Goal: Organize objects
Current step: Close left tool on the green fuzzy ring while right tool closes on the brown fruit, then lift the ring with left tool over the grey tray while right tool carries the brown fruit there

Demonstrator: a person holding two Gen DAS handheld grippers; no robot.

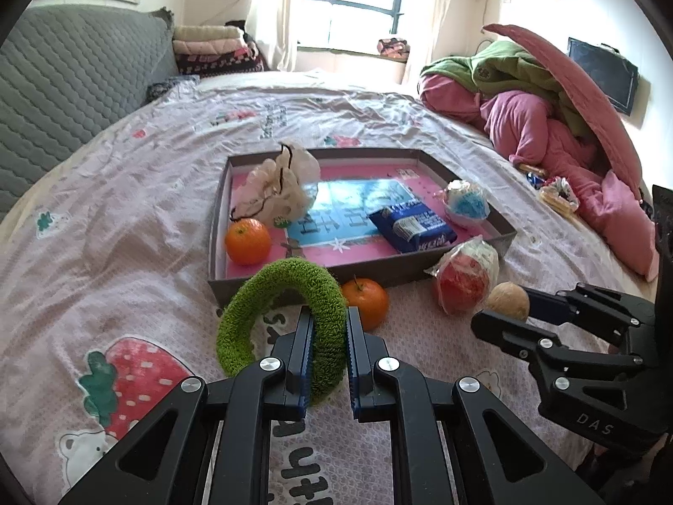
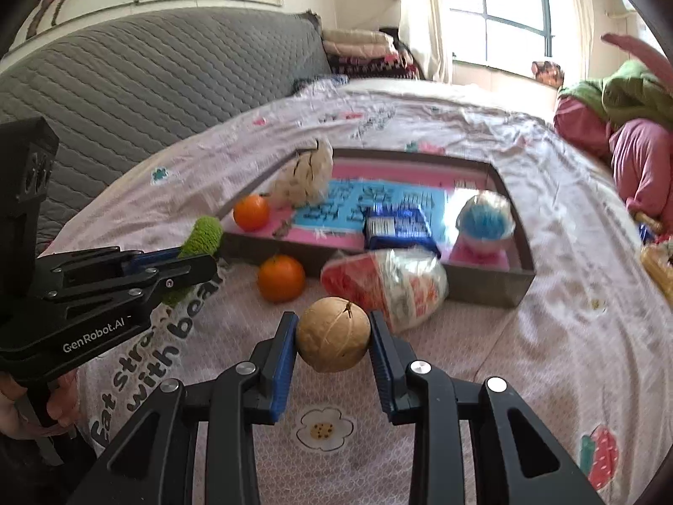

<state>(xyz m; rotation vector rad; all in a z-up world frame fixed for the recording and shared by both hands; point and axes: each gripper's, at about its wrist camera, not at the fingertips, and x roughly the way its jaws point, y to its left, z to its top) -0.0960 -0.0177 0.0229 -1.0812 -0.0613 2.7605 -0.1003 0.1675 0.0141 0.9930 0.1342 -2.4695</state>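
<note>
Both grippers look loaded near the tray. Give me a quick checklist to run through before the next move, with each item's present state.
1. Left gripper shut on the green ring: ok.
2. Right gripper shut on the walnut: ok.
3. Both items lifted clear of the bedsheet: cannot tell.
4. Free floor in the tray for a drop: ok, bare patch at the middle.
5. Path from ring to tray: not ok, an orange sits outside by the near wall.
6. Red wrapped bundle still outside the tray, close ahead of the walnut: not ok.
</note>
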